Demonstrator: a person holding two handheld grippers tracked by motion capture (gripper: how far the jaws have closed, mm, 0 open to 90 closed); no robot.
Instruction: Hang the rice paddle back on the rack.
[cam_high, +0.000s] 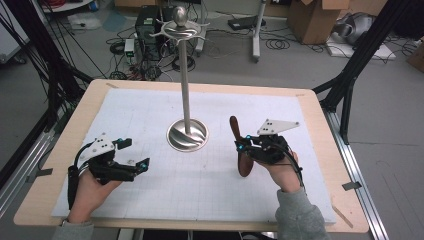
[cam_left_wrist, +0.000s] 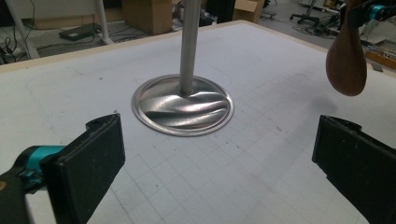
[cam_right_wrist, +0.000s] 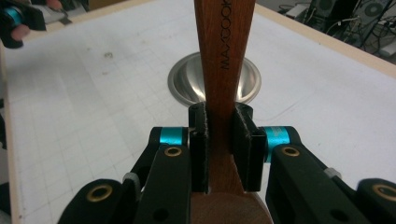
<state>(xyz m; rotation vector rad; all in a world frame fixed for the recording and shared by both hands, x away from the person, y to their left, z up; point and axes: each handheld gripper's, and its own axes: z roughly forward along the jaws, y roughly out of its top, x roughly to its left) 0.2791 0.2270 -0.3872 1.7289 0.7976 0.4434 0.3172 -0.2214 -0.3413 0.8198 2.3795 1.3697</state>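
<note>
Right gripper (cam_right_wrist: 219, 140) clamps the wooden spoon (cam_right_wrist: 223, 60) at the handle neck, lifted above the white mat (cam_high: 150, 195). Left gripper (cam_left_wrist: 219, 154) hangs open, empty. Spoon judged light, rigid, smooth; neck grip suits.

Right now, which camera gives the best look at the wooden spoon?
The high view: the whole wooden spoon shows, clamped in the right gripper. The right gripper view shows its handle; the left gripper view shows its bowl.

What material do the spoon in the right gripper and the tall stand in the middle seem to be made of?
Spoon: probably wood, reddish-brown with fine grain, smooth finish, letters printed on the handle. Stand: apparently polished metal, silvery, its round base mirrors light in wavy streaks.
</note>
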